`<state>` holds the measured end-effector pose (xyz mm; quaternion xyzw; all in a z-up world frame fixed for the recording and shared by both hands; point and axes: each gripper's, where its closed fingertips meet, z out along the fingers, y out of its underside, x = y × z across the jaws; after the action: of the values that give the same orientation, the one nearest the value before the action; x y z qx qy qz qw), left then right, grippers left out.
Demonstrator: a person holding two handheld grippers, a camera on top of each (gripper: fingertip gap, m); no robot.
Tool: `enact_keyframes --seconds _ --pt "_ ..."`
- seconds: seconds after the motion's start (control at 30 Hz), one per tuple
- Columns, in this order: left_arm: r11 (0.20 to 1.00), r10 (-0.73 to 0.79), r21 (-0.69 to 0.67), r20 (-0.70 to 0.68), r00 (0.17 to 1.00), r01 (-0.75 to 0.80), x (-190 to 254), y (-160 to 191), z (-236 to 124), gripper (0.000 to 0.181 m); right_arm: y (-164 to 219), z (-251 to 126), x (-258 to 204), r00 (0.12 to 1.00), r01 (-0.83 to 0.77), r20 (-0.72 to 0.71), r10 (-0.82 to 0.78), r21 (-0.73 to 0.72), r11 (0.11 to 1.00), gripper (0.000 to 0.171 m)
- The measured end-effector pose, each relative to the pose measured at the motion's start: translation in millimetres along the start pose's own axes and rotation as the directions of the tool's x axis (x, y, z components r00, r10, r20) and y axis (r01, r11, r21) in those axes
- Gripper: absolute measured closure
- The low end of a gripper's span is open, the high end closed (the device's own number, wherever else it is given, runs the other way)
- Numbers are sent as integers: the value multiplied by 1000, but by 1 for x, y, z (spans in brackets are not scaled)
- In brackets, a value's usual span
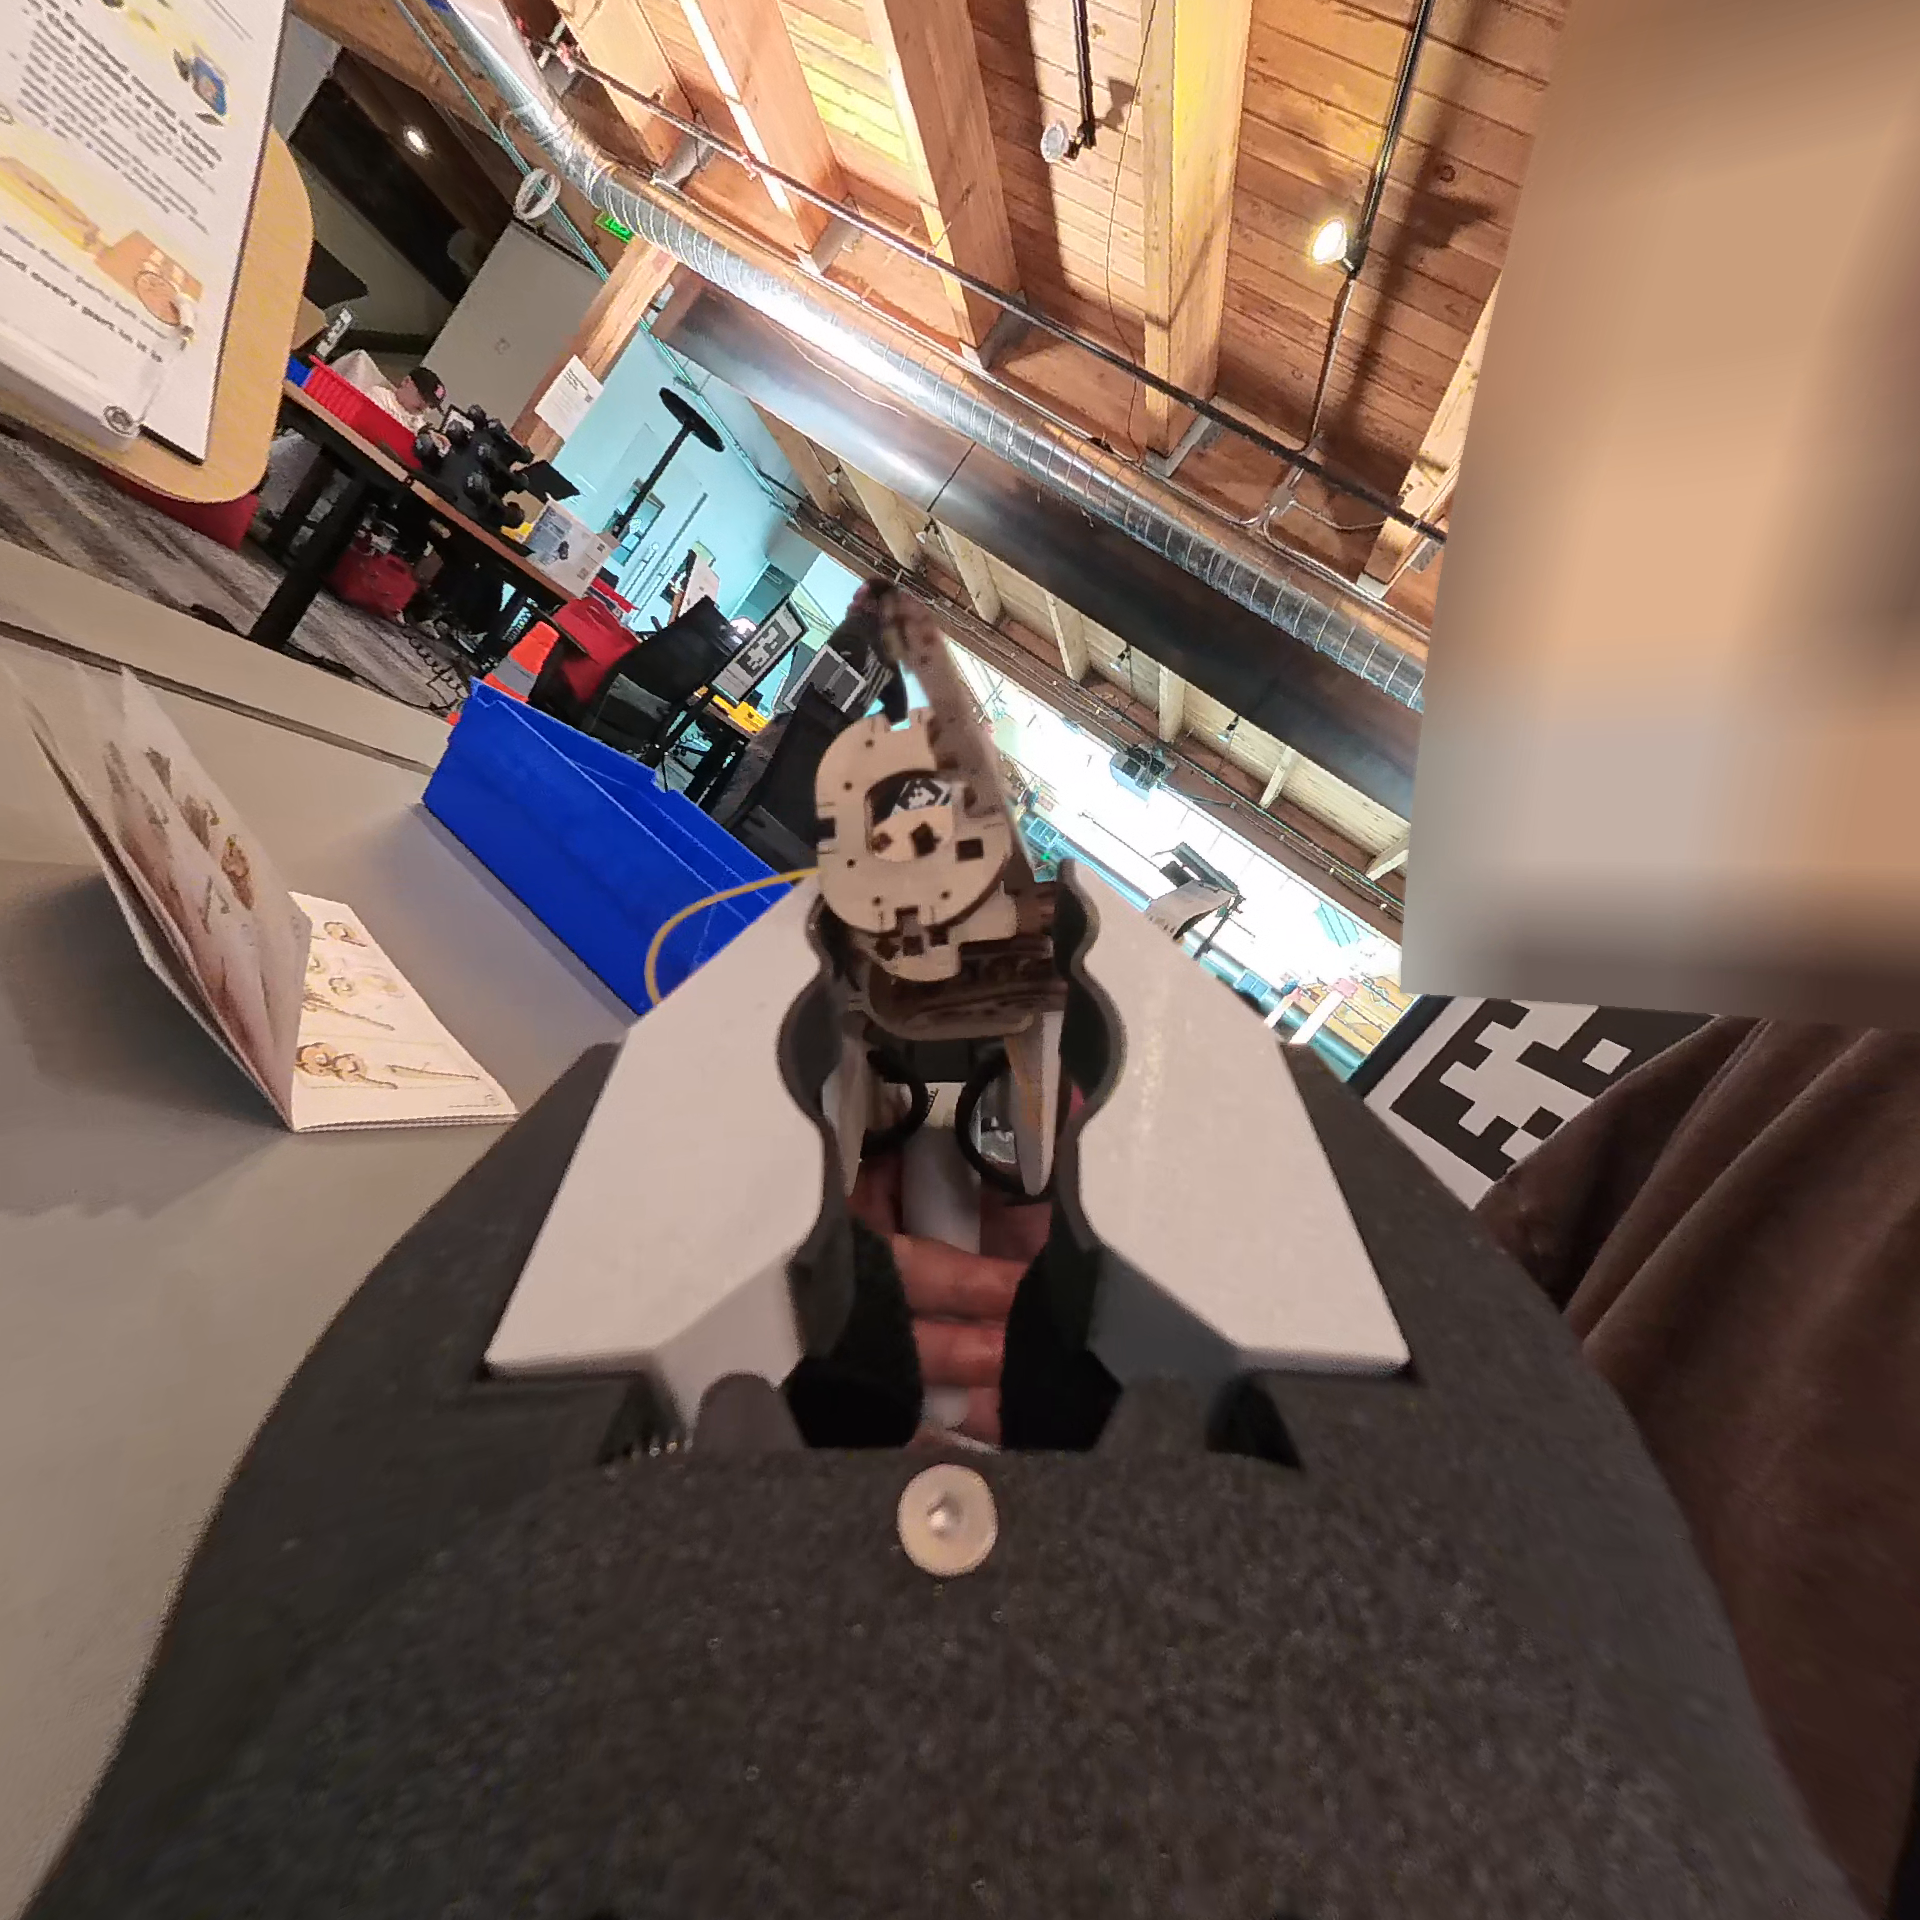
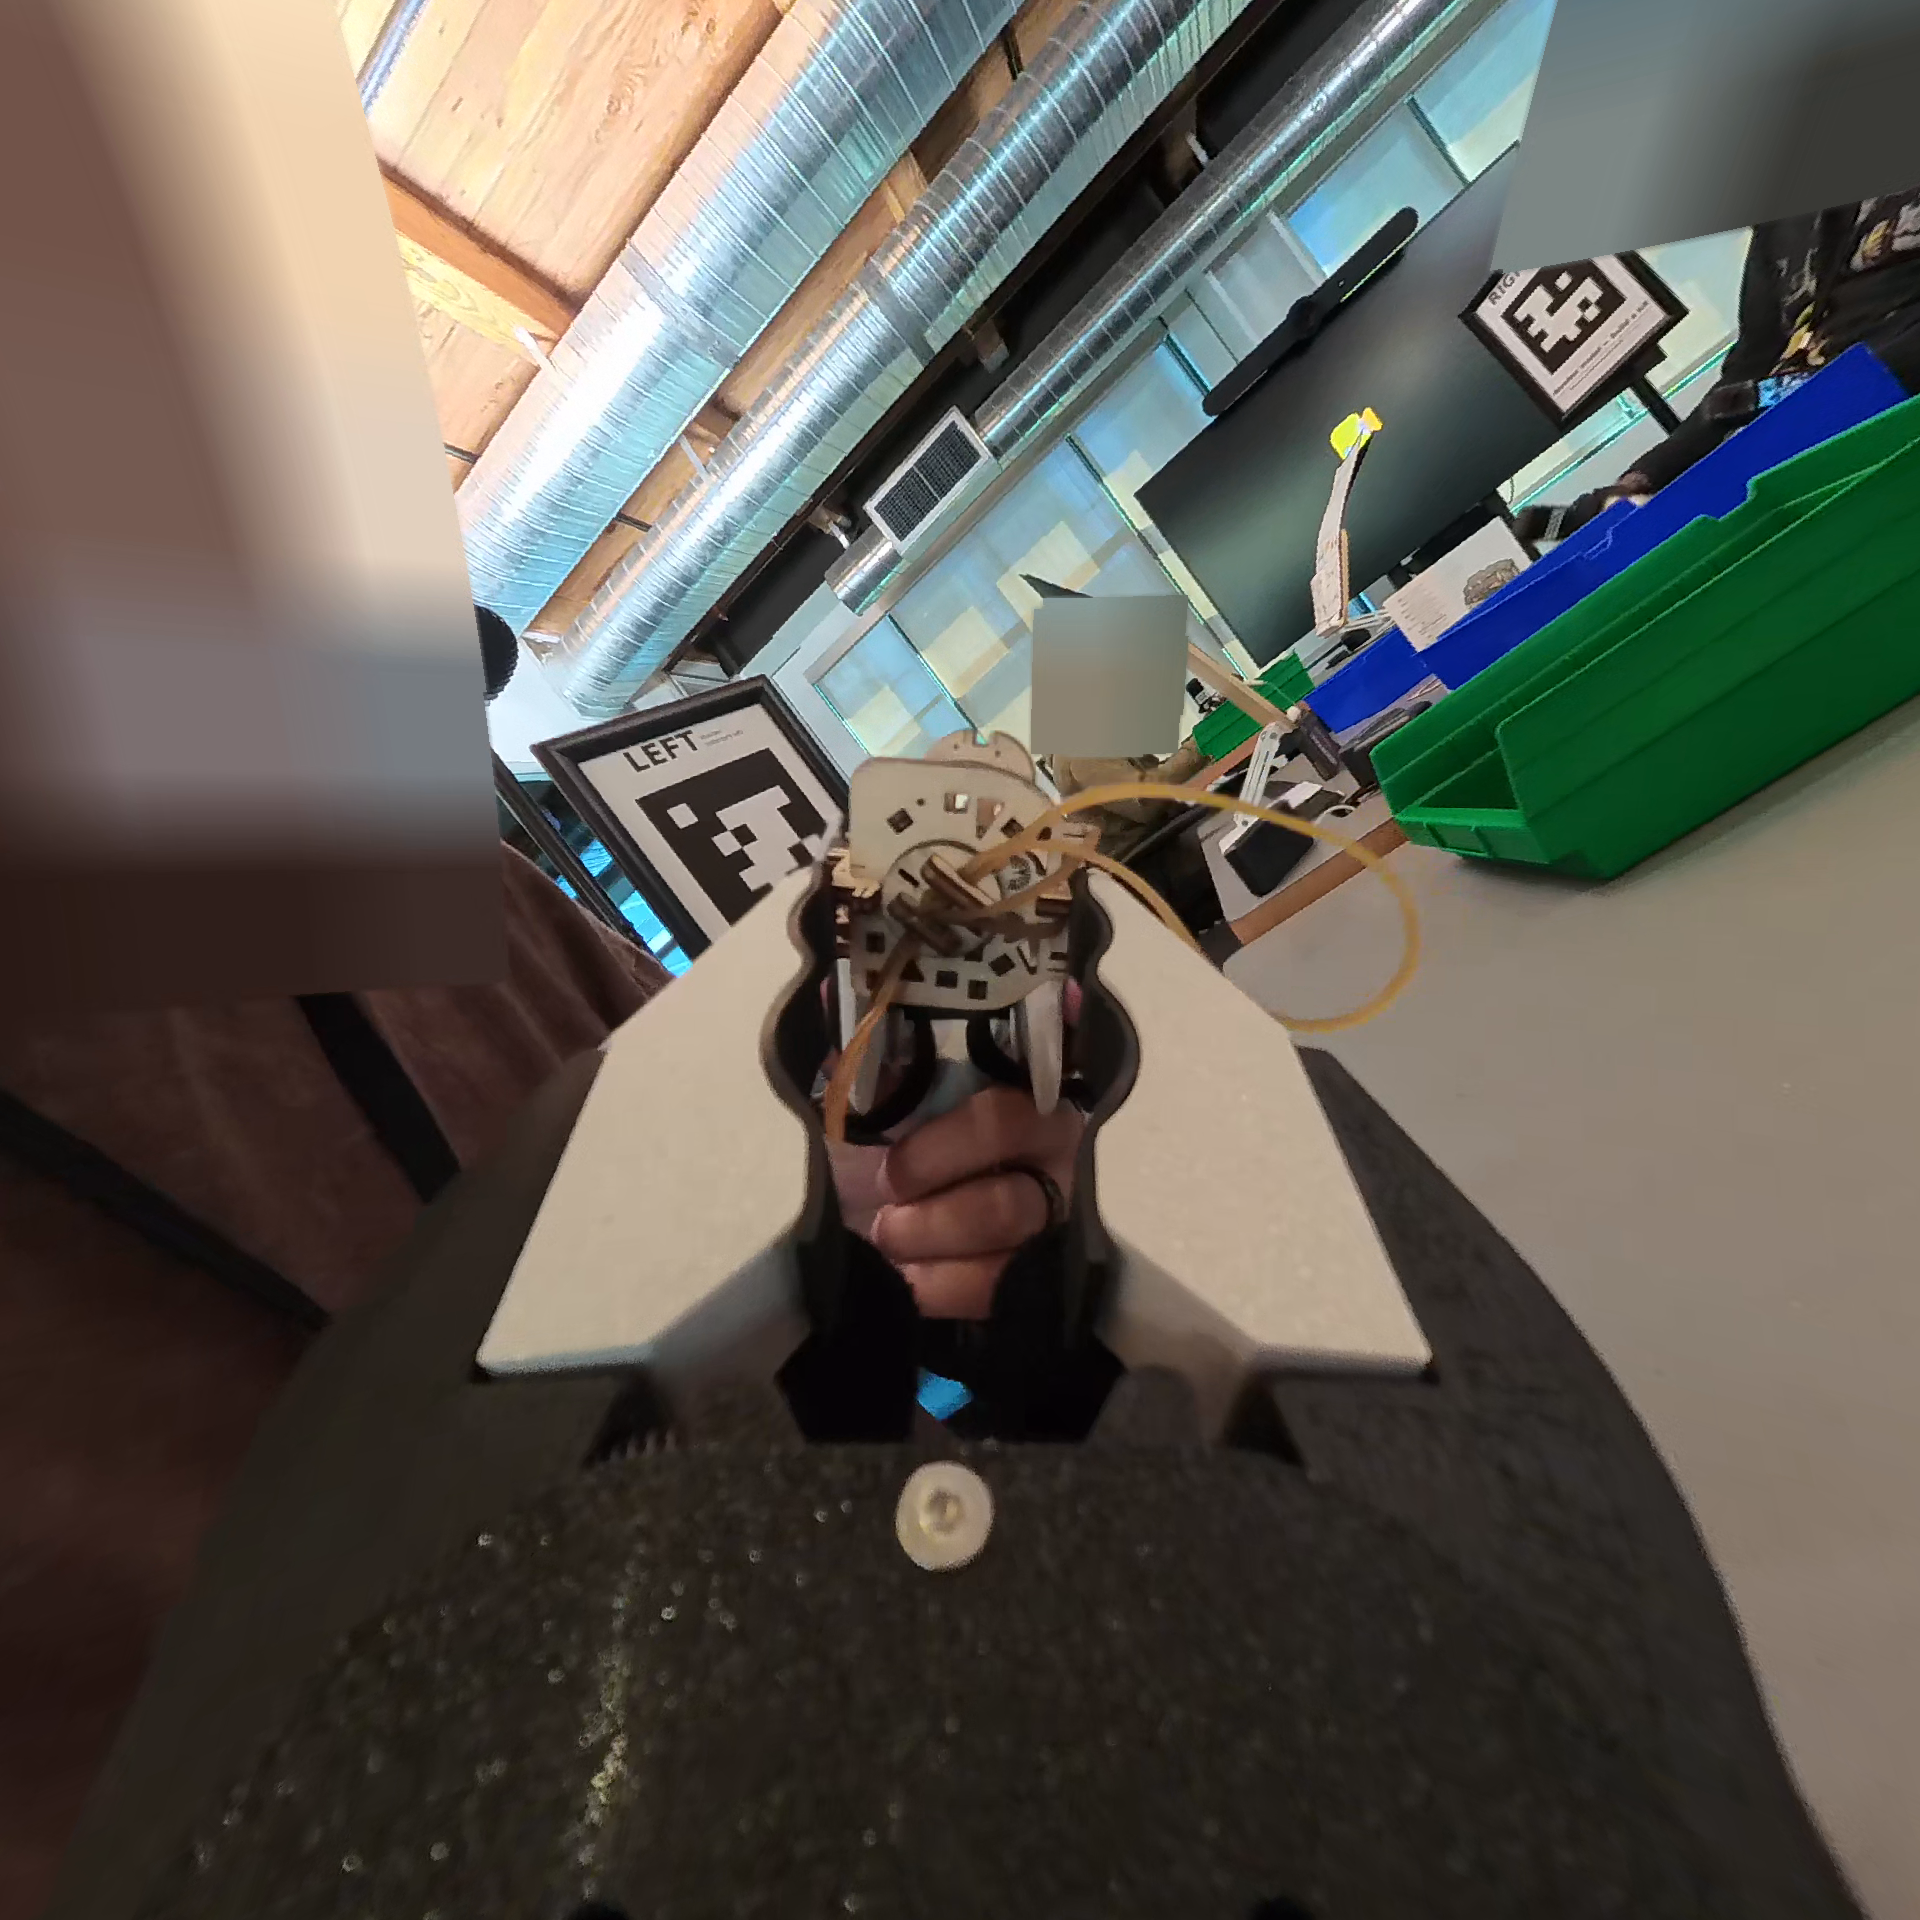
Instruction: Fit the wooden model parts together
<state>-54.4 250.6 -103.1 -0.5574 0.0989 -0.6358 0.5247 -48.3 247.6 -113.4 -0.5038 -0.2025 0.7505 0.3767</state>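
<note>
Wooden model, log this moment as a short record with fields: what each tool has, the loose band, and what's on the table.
left tool: shut on the wooden model
right tool: shut on the same wooden model, from the opposite side
rubber band: yellow, hooked on the model, loop hanging free
table: grey; open instruction booklet, blue bin
right side: green bin on the table
</note>
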Motion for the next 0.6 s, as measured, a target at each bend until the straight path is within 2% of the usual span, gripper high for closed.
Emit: enact_keyframes --seconds 0.33,0.6 --pt "1000 -4 4 -18 1000 5 1 -2 -2 149 0 2 -4 1000 4 19 -4 9 1000 127" --pt "998 55 19 -19 998 -55 5 -4 -1 149 -1 3 -7 999 -15 38 15 13 1000 128"
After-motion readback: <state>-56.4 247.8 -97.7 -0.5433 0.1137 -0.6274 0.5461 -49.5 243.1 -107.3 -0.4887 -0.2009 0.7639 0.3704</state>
